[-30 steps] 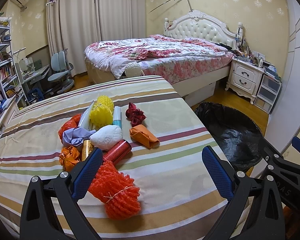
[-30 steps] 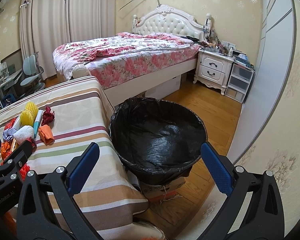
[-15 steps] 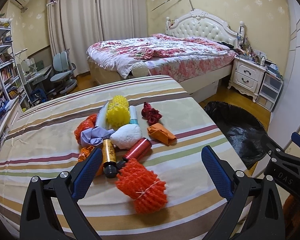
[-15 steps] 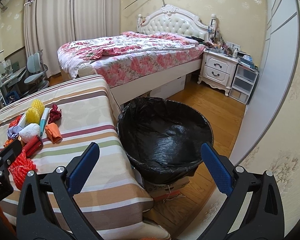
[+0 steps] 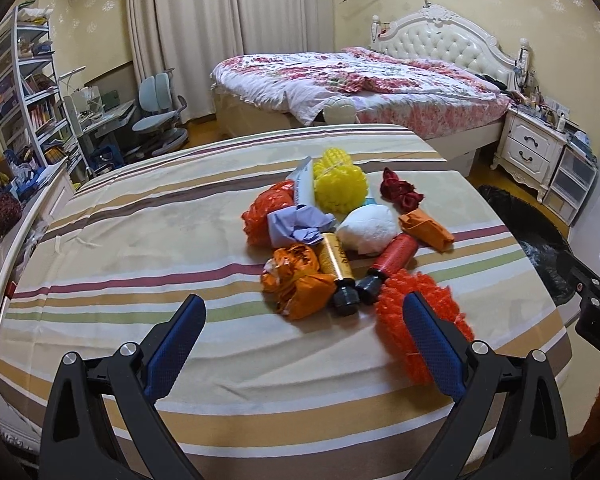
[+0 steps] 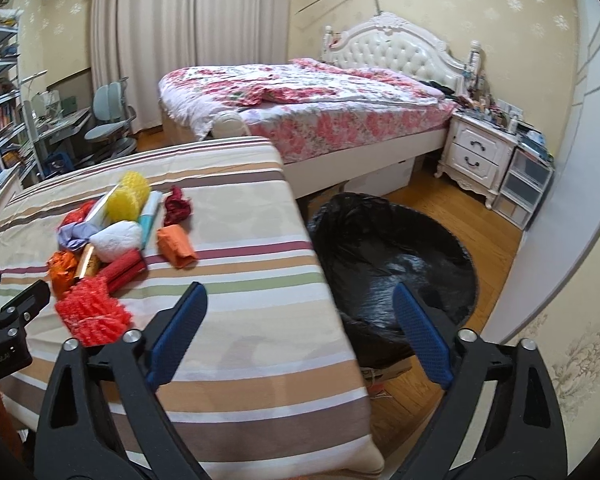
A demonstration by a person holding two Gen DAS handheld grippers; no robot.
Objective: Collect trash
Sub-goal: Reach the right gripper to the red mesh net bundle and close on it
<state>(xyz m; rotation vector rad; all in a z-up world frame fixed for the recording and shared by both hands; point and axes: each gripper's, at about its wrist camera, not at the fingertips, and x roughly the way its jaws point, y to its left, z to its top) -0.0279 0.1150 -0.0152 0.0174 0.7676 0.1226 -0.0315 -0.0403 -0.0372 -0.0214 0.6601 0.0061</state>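
A pile of trash lies on the striped table (image 5: 140,240): a red foam net (image 5: 420,320), an orange wrapper (image 5: 300,284), a gold tube (image 5: 336,264), a red tube (image 5: 392,256), a white wad (image 5: 368,226), a yellow foam net (image 5: 340,184), purple paper (image 5: 300,226) and an orange packet (image 5: 426,230). My left gripper (image 5: 300,344) is open and empty, above the table's near edge, just short of the pile. My right gripper (image 6: 300,328) is open and empty over the table's right edge. The bin with a black bag (image 6: 396,256) stands on the floor right of the table.
A bed with a floral quilt (image 5: 360,84) stands behind the table. A white nightstand (image 6: 476,152) and plastic drawers (image 6: 528,180) are at the far right. A desk chair (image 5: 160,116) and bookshelves (image 5: 24,80) are at the left. A wall (image 6: 560,240) runs beside the bin.
Both grippers have swung left. The pile has shifted right in the left wrist view, and the right wrist view now shows more table and less bin. Both stay open.
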